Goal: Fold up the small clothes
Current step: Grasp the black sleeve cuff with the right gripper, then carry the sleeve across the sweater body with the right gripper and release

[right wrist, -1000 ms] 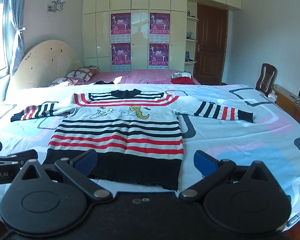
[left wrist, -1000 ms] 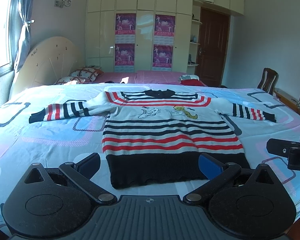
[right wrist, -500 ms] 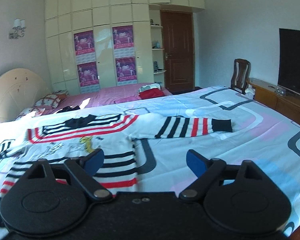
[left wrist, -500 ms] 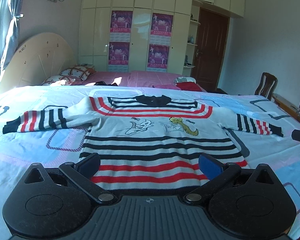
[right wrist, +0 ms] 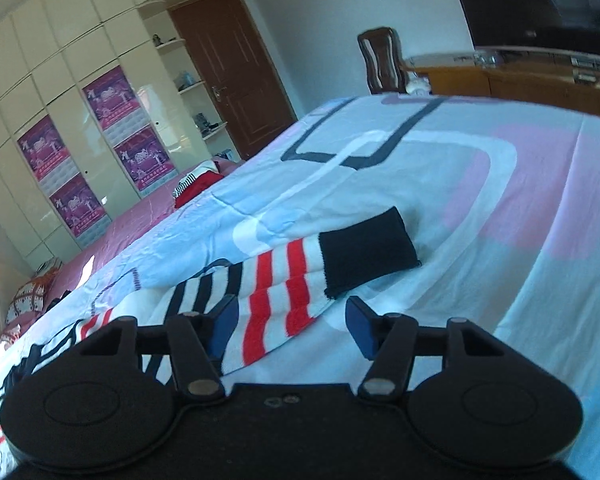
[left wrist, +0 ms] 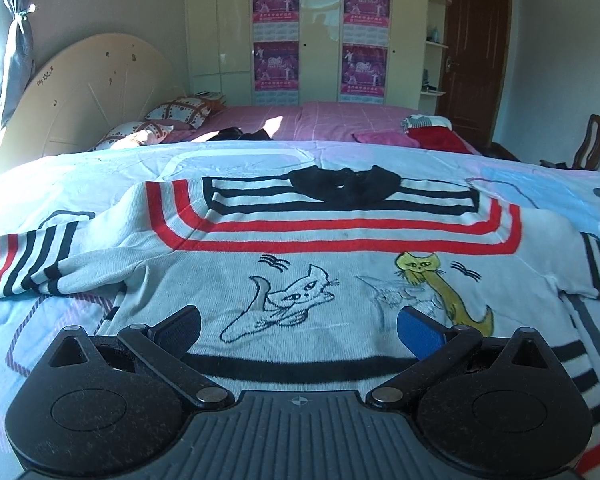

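Bedroom setting: the sweater [left wrist: 300, 264] lies spread flat, front up, on the patterned bedspread [right wrist: 480, 200] of the bed.

Right fingers [right wrist: 358, 330]: the gap has just been narrowing from fully wide to roughly half. The striped sleeve end [right wrist: 276, 300] lies between the two pads, but they do not yet press on it. The black cuff [right wrist: 366, 248] lies just beyond the fingertips. A second ago this view took in the whole garment from its hem; it now sits close over the sleeve and is rolled to one side.

Left fingers [left wrist: 300, 326]: spread wide, holding nothing. The cat drawings [left wrist: 288, 304] lie directly ahead of and between them, the black collar [left wrist: 344, 184] further out. A second ago the hem lay between these fingers.

Meaning for the task: no fold is made yet. The right side appears set to grip the sleeve for a first fold inward across the body.
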Demonstrator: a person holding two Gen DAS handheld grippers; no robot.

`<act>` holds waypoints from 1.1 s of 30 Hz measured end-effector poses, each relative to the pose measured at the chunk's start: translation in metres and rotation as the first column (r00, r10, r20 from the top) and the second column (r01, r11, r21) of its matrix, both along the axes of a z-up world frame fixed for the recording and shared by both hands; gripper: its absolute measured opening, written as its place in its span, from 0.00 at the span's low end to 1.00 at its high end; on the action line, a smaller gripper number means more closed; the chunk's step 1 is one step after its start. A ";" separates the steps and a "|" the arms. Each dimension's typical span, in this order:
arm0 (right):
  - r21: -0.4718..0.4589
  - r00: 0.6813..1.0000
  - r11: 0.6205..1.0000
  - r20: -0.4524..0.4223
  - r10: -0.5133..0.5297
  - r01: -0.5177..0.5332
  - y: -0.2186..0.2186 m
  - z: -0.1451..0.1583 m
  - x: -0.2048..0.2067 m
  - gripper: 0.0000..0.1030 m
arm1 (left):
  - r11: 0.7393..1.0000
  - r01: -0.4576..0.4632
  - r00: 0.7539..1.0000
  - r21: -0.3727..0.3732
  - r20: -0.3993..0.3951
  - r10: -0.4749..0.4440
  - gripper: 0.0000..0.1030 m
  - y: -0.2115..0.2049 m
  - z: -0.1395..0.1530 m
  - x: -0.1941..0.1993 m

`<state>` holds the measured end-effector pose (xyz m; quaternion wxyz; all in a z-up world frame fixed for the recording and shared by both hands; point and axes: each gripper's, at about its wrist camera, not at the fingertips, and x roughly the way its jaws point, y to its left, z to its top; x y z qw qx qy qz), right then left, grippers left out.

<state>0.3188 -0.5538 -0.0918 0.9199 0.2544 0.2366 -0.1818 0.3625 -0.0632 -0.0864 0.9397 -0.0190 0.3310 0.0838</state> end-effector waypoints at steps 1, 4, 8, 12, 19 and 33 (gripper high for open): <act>0.028 1.000 1.000 -0.004 -0.009 0.009 -0.008 -0.007 0.007 0.54 | 1.000 -0.015 1.000 0.003 -0.003 0.015 1.00 0.000 -0.002 0.009; 0.124 0.999 0.992 -0.018 -0.034 0.036 -0.027 -0.027 0.020 0.54 | 0.999 -0.046 0.999 -0.001 0.002 0.046 1.00 0.007 -0.007 0.032; 0.171 0.999 0.984 -0.003 -0.050 0.050 -0.034 -0.038 0.028 0.54 | 0.998 -0.065 0.998 -0.027 0.000 0.065 1.00 0.016 -0.011 0.049; 0.207 0.997 0.976 0.027 -0.073 0.066 -0.045 -0.039 0.038 0.51 | 0.997 -0.067 0.998 -0.044 -0.015 0.066 1.00 0.021 -0.015 0.053; 0.086 0.997 0.993 0.011 -0.079 0.078 -0.036 -0.022 0.053 0.09 | 0.995 -0.066 0.997 -0.078 -0.037 0.063 1.00 0.046 -0.021 0.046; -0.255 0.871 0.840 -0.019 0.491 -0.479 0.244 0.037 0.098 0.09 | 0.998 -0.061 0.998 -0.024 -0.010 0.061 1.00 0.120 -0.013 0.032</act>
